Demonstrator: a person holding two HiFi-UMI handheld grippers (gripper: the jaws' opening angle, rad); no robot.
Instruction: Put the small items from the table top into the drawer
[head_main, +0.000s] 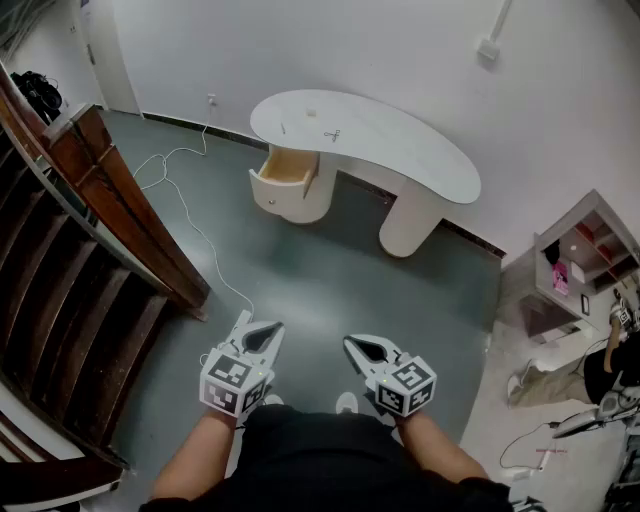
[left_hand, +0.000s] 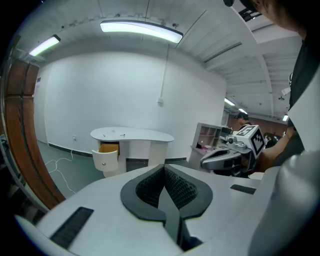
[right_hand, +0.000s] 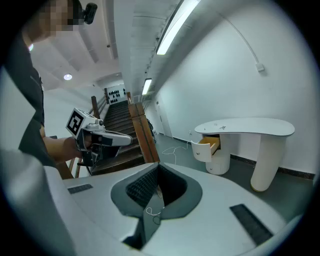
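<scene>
A white kidney-shaped table (head_main: 420, 150) stands far off by the wall, with its rounded drawer (head_main: 285, 180) pulled open at the left end. A few small items (head_main: 333, 134) lie on the table top, too small to name. Both grippers hang low in front of me, well short of the table. My left gripper (head_main: 262, 332) is shut with nothing in it, its dark pads meeting (left_hand: 164, 172). My right gripper (head_main: 360, 348) is also shut and empty (right_hand: 159, 174). The gripper views show the table (left_hand: 131, 134) (right_hand: 245, 127) and the open drawer (left_hand: 106, 154) (right_hand: 207, 147) in the distance.
A dark wooden staircase (head_main: 70, 260) with a banister fills the left. A white cable (head_main: 190, 215) trails over the grey floor towards the table. At the right stand a white shelf unit (head_main: 585, 255) and some gear beside a person (head_main: 610, 370).
</scene>
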